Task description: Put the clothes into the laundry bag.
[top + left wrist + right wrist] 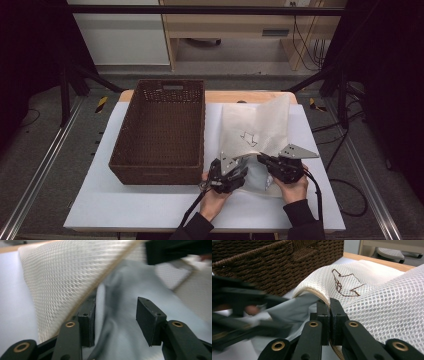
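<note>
A white mesh bag [255, 125] with a brown arrow-like mark lies on the white tabletop, its near edge lifted. My right gripper [261, 159] is shut on the bag's tan-edged rim [323, 298] and holds the mouth up. A pale grey cloth [256, 181] lies in the bag's mouth. My left gripper [244, 165] reaches in from the left with its jaws apart. In the left gripper view the grey cloth [120, 322] runs loosely between the jaws, and the mesh [62, 277] drapes over the left one. In the right gripper view the left gripper [237, 302] is blurred.
A dark brown wicker basket [157, 175] stands left of the bag, its near wall close to my left hand. The white tabletop [150, 205] runs to an edge just behind both forearms. A strip of wooden table edge [240, 96] lies behind the bag.
</note>
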`<action>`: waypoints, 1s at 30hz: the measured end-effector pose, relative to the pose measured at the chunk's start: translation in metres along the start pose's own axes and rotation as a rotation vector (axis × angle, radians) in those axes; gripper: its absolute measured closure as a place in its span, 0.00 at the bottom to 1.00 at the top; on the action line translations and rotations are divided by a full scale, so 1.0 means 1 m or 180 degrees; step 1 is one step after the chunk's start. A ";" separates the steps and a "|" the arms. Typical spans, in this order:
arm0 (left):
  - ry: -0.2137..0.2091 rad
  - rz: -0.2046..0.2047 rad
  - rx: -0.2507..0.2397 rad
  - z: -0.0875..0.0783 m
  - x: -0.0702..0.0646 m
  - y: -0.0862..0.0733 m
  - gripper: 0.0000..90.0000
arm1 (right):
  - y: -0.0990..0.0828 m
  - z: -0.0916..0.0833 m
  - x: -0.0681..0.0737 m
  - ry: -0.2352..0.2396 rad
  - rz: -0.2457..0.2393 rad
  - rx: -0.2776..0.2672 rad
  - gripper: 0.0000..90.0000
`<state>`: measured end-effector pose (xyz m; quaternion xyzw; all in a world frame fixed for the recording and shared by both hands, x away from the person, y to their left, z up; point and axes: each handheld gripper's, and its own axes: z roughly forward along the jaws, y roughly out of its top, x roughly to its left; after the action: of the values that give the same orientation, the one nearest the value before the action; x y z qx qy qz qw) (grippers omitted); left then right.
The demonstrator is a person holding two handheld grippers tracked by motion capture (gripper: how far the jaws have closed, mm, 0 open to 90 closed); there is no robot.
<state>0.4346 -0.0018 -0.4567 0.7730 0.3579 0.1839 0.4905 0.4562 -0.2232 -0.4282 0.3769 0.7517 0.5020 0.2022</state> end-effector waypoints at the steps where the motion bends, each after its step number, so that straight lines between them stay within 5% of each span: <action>1: -0.0015 0.0028 -0.0014 -0.005 -0.003 -0.002 0.56 | 0.000 0.000 0.000 -0.0003 0.0009 0.0003 0.98; 5: -0.0111 0.0110 0.0045 -0.010 -0.014 -0.006 0.51 | 0.000 0.001 -0.001 0.0017 0.0034 -0.0001 0.98; 14: -0.0058 0.0154 0.0549 0.034 -0.017 -0.015 0.39 | 0.001 0.001 -0.002 0.0071 0.0072 -0.0014 0.98; 17: 0.0102 0.0268 0.0637 0.041 -0.020 -0.013 0.52 | 0.002 0.001 -0.001 0.0098 0.0067 -0.0020 0.98; 22: 0.0153 0.0061 0.0688 0.044 -0.015 -0.003 0.81 | 0.002 0.001 0.002 0.0159 0.0061 -0.0017 0.98; 30: 0.0303 -0.0098 0.0381 0.049 -0.009 0.018 0.86 | 0.005 0.000 0.006 0.0240 0.0039 -0.0052 0.98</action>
<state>0.4663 -0.0442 -0.4623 0.7857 0.4031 0.1912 0.4286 0.4543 -0.2179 -0.4236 0.3606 0.7524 0.5232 0.1737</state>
